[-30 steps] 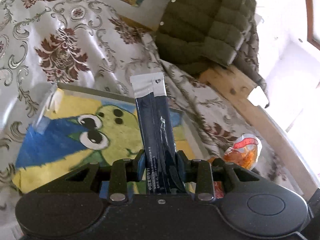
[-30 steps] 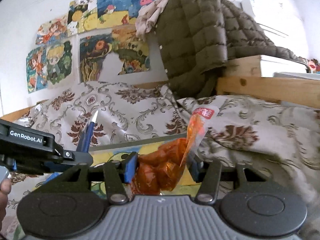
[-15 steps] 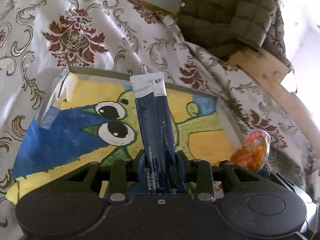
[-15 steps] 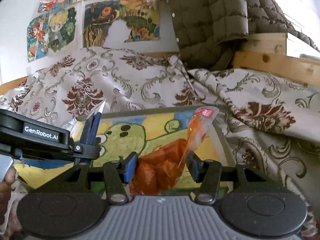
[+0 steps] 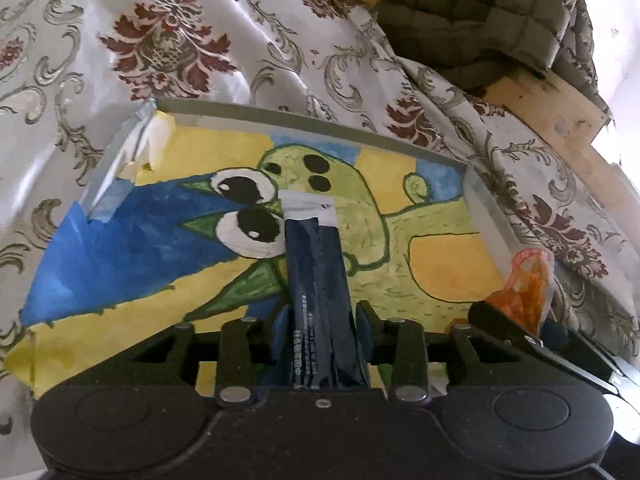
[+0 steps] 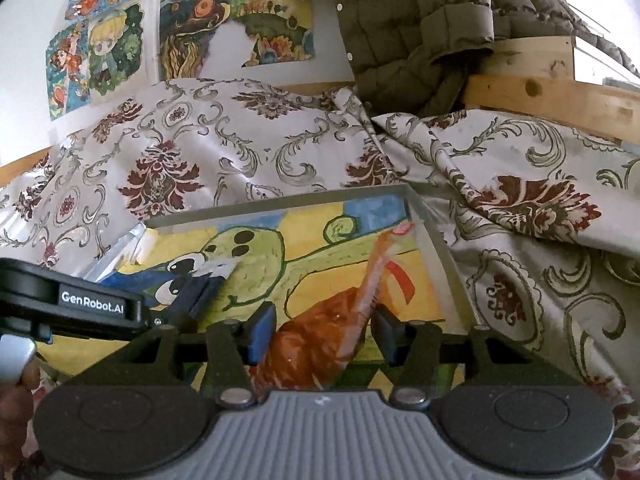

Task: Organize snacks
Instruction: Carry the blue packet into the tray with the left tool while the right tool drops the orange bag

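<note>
Left gripper [image 5: 322, 318] clamped on dark sachet [image 5: 316, 276], now low over tray [image 5: 320, 118]; sachet tip at tray's centre. Right gripper [image 6: 322, 330] pinching orange packet [image 6: 320, 336], at 4 o'clock of the tray, just beside its rim. Both lowered and tipped down since a second ago, tray filling more of each view. Probably ready for release. Quilt [image 5: 168, 40] around, jacket [image 5: 480, 12] at 1 o'clock.

A bed draped in a cream floral bedspread [image 5: 168, 40] is carrying a shallow tray [image 5: 320, 114] lined with a painted green cartoon creature; an olive quilted jacket [image 6: 412, 28] is hanging over its wooden frame [image 6: 560, 92].
</note>
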The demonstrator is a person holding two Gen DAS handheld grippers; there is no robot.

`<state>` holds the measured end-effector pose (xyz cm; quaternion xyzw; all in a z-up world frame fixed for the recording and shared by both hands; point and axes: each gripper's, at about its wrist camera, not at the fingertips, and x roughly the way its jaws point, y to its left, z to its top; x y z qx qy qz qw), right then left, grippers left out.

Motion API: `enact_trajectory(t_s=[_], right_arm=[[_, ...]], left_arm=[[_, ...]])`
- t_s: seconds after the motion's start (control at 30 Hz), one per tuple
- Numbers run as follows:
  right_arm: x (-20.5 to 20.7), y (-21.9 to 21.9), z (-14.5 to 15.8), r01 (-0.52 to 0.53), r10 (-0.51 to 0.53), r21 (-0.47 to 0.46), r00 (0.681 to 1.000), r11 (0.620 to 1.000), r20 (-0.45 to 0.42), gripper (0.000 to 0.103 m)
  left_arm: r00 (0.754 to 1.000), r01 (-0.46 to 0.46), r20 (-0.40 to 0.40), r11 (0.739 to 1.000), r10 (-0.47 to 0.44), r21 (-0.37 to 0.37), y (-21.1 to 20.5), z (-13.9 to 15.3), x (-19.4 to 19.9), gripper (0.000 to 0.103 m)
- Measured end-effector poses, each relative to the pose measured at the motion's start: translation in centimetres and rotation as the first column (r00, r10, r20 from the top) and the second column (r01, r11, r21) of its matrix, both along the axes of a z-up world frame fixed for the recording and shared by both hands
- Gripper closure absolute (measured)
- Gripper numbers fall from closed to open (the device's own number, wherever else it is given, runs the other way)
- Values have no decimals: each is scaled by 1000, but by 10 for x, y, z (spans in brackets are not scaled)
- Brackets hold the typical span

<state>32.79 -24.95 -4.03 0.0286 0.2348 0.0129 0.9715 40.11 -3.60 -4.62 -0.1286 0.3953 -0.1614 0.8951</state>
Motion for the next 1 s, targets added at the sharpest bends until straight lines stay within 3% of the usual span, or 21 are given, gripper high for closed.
enact_trajectory(t_s=[0.13, 0.43, 0.7, 1.0], right_arm=[[-5, 2, 7, 5, -5, -33, 1000, 999, 2, 37], [-28, 10, 37, 10, -3, -88, 997, 996, 76, 21], [-63, 9, 72, 30, -16, -81, 986, 996, 167, 5], [-122, 13, 112, 45, -19, -89, 964, 995, 267, 0]], left_arm=[[1000, -18, 15, 1000, 18, -12, 5, 5, -7, 39], [991, -55, 121, 998, 60, -44, 18, 38, -39, 8], [964, -105, 239, 993, 115, -54, 33, 75, -78, 1], [917, -137, 371, 989, 147, -53, 45, 112, -140, 1]])
